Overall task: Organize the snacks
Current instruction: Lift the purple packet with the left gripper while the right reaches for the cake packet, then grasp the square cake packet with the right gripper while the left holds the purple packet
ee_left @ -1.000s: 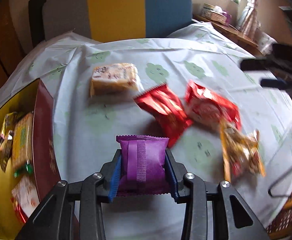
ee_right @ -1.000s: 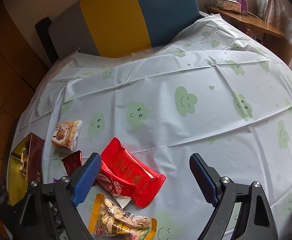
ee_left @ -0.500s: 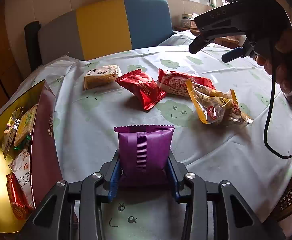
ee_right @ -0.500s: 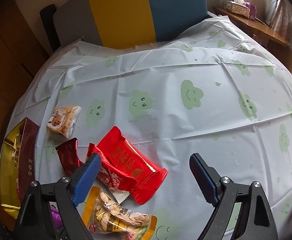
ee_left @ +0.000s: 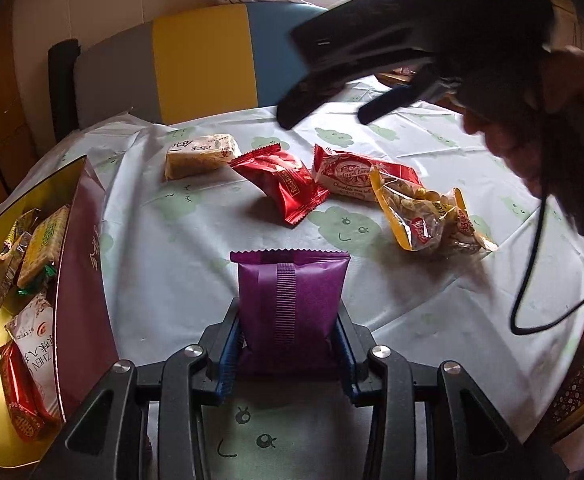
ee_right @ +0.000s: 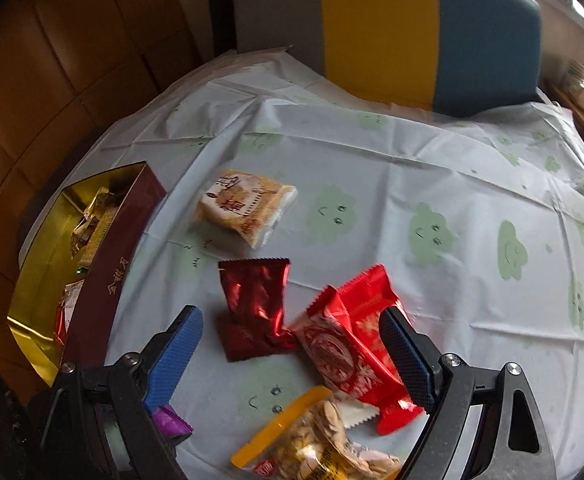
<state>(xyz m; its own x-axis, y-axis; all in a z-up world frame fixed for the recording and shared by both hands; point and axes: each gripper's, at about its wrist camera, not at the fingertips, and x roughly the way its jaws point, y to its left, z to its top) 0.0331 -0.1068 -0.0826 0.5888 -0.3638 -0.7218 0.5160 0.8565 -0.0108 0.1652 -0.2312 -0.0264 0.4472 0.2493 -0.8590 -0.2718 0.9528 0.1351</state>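
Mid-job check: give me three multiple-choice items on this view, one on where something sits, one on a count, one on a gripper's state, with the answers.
1. Where is the gold-lined box?
A. At the table's left edge in the left wrist view
B. On the chair
C. Under the nut bag

2. How many snack packets lie loose on the tablecloth, outside the box and not held?
A. Two
B. Four
C. Six

3. What is the left gripper doing?
A. Open over nothing
B. Shut on the purple packet
C. Shut on the nut bag

Answers:
1 A: the gold-lined box stands left of the left gripper.
2 B: the beige cake packet, dark red packet, red-and-white packet and nut bag lie on the tablecloth.
3 B: its fingers press the purple packet.
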